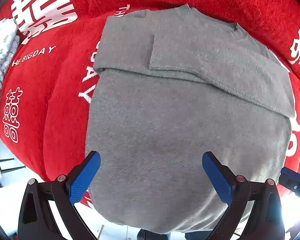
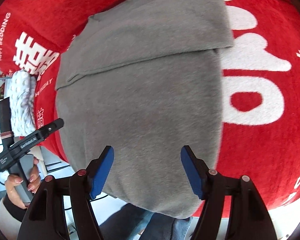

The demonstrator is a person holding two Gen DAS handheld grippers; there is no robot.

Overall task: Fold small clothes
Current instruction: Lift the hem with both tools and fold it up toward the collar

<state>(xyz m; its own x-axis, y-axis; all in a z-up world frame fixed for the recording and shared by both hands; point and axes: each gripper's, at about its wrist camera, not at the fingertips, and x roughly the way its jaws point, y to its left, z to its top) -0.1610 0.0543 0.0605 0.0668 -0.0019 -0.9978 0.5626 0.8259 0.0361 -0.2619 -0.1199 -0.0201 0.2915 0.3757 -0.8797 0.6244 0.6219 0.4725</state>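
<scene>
A grey fleece garment (image 1: 170,104) lies flat on a red cloth, its sleeves folded across the upper body and its hem hanging over the near edge. It also fills the right wrist view (image 2: 142,92). My left gripper (image 1: 151,160) is open above the hem, nearer the left side, with blue pads (image 1: 84,178) spread wide and holding nothing. My right gripper (image 2: 147,158) is open above the hem, nearer the right side, and empty. The left gripper's body shows in the right wrist view (image 2: 30,138), held by a hand.
A red cloth with white lettering (image 1: 50,92) covers the surface and also shows in the right wrist view (image 2: 270,80). A white patterned cloth (image 1: 0,56) lies at the far left, also seen in the right wrist view (image 2: 22,104). The floor and jeans (image 2: 160,224) show below the near edge.
</scene>
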